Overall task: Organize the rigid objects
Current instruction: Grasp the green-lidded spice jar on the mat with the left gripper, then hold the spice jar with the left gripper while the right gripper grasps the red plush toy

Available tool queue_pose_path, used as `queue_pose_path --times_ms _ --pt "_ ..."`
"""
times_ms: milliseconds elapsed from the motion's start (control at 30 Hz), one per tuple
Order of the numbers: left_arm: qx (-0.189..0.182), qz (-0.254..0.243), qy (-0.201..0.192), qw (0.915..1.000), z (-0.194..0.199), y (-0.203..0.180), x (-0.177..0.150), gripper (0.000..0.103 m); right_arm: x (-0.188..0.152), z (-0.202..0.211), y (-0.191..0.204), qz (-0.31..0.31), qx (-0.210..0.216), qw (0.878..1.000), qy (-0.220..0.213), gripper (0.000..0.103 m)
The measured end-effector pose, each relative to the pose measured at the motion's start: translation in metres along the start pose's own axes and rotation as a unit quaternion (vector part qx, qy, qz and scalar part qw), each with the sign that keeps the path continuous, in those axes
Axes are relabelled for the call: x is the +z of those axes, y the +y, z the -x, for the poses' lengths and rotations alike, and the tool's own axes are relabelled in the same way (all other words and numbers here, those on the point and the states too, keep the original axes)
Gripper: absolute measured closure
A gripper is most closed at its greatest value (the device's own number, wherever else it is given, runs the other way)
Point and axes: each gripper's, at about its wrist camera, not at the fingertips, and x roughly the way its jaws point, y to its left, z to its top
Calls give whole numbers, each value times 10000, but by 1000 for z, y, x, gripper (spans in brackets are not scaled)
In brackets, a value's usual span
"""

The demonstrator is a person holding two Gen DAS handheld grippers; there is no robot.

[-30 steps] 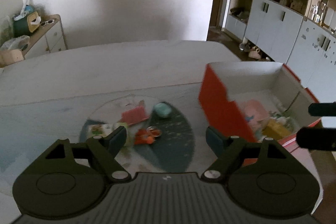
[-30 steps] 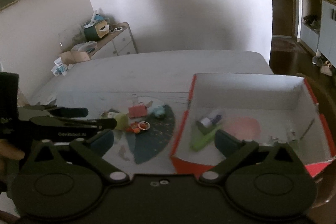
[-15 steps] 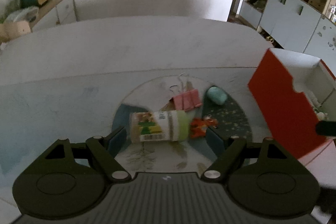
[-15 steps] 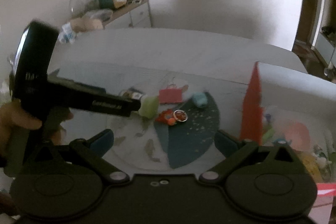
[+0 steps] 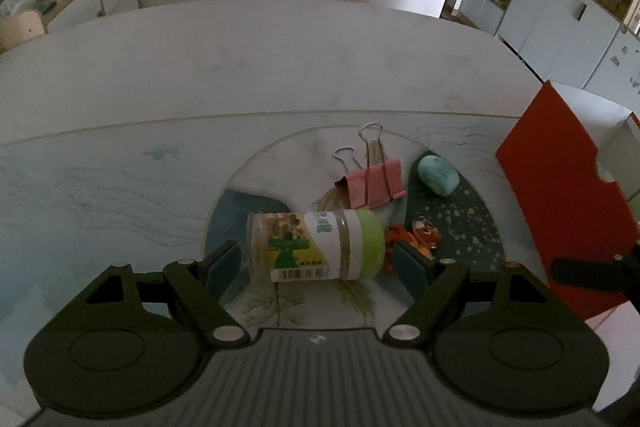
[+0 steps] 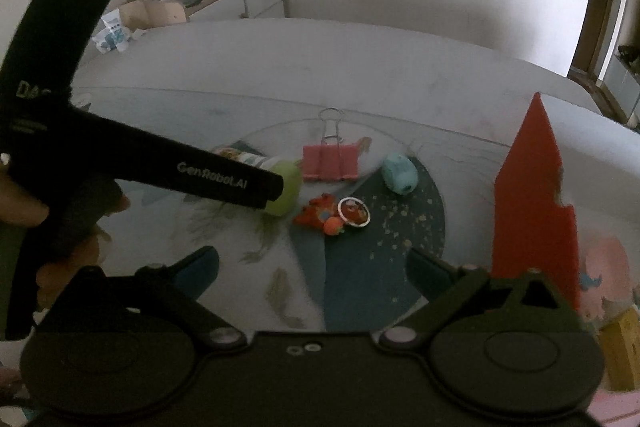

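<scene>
Jar (image 5: 316,246) btwn wide left gripper (image 5: 316,263) fingers

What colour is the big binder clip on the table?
Pink, with silver wire handles; the binder clip shows best in the left wrist view.

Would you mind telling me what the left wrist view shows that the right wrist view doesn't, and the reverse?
Only the left wrist view shows the jar's label and barcode, lying between the open left gripper's fingers, untouched. Only the right wrist view shows the hand holding that gripper, and pink and yellow things in the red box. Both show the pink clip, teal lump and orange keyring.
</scene>
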Motion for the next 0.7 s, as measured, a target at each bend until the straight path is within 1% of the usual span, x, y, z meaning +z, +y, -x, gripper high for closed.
queue_pose_path --times_ms 67,167,333,533,600,700 --pt "-12 34 38 10000 -3 0 3 20 3 -7 -1 56 -43 10000 -2 3" --pt "3 41 39 10000 -9 0 5 20 6 -20 -1 150 -98 9998 37 6" --pt "11 94 193 9998 -20 -2 8 20 7 -39 -3 198 -123 9997 106 11" --pt "-98 236 308 9992 -31 5 10 20 7 -58 -1 332 -181 9992 98 20" --pt "-142 260 294 9991 -32 7 10 20 7 -62 -2 359 -163 9992 110 24" --pt "-175 260 266 9992 -33 9 12 20 8 -68 -2 368 -158 9991 129 26"
